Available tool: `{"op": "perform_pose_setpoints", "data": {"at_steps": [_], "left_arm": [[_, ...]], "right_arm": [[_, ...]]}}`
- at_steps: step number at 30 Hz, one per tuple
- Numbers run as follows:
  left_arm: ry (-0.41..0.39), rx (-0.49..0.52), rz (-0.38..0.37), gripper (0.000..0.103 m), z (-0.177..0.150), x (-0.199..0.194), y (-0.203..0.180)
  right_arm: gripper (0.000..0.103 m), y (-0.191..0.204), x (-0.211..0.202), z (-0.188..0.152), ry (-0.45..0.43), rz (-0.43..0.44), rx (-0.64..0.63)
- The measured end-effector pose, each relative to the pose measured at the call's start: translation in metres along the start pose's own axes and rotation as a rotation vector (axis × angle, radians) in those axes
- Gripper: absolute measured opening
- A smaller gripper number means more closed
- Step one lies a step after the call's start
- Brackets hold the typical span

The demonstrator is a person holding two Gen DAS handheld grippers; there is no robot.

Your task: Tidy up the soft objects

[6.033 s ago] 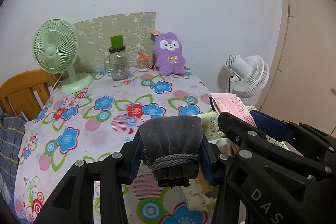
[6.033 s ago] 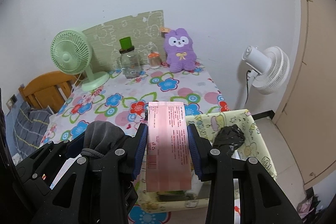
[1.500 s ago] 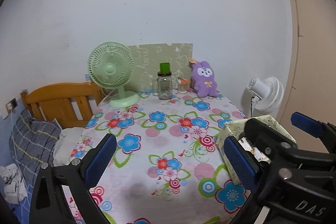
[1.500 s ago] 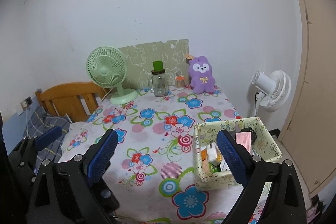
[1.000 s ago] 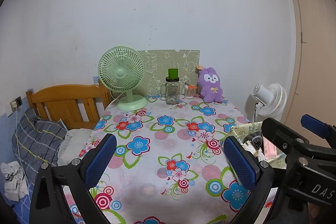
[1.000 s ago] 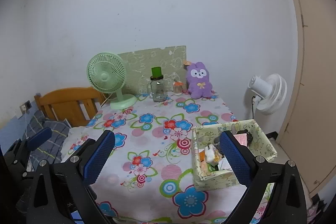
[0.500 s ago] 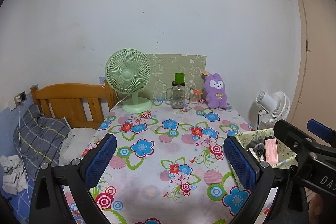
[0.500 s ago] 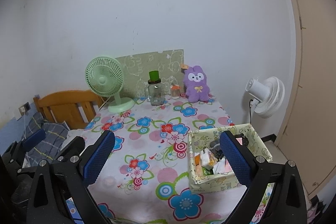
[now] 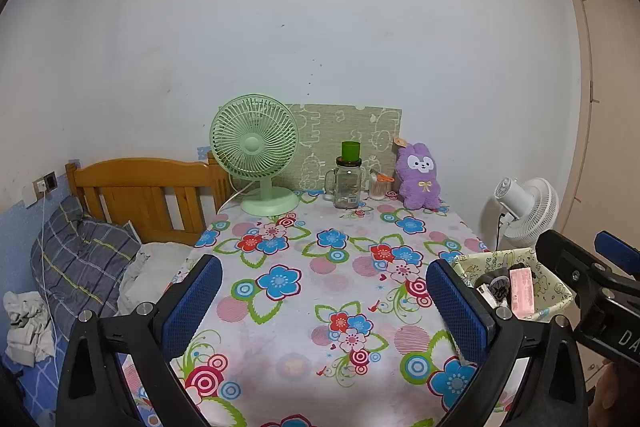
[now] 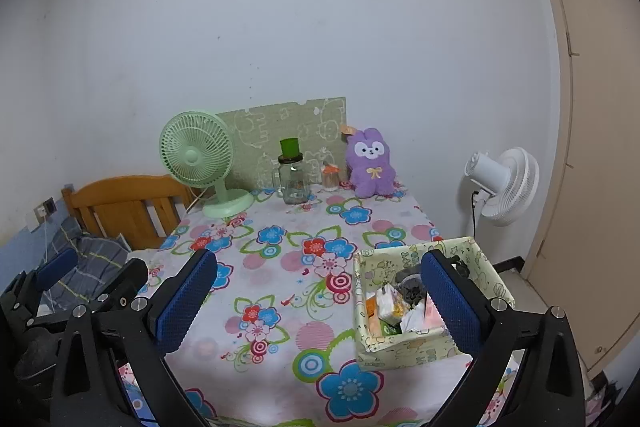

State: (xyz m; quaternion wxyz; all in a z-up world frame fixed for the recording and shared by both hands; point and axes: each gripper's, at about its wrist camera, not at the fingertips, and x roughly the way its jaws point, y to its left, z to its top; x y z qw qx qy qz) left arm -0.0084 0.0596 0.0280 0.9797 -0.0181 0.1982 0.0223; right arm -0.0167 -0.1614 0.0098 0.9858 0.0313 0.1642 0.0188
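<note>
A pale green patterned fabric box [image 10: 408, 347] stands at the table's near right corner, filled with a pink packet [image 9: 523, 291], a dark grey pouch [image 10: 410, 289] and several small packs. In the left wrist view the same box [image 9: 556, 301] shows behind the right gripper's arm. My left gripper [image 9: 326, 303] is open and empty, held above the near edge of the flowered tablecloth [image 9: 320, 267]. My right gripper [image 10: 320, 301] is open and empty too, its right finger in front of the box. A purple plush rabbit [image 10: 372, 163] sits at the table's far end.
At the back stand a green desk fan [image 10: 198, 163], a glass jar with a green cup on it [image 10: 293, 173], a small orange-lidded jar [image 10: 330, 179] and a green board [image 10: 280, 131]. A white floor fan [image 10: 504, 187] is right of the table, a wooden bed [image 9: 148, 195] left.
Six seconds ago the left gripper held a grey pouch and the right a pink packet; both are now in the box. Both grippers have since pulled back and up from the table, open.
</note>
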Motion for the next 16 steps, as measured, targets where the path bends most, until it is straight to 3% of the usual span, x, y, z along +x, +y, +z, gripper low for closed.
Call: {"op": "perform_pose_setpoints", "data": {"at_steps": [16], "left_arm": [[0.004,-0.009,0.008,0.103,0.0005,-0.0012,0.0031]], "right_arm": [[0.103,0.0022,0.0016,-0.0025,-0.011,0.007,-0.052]]}}
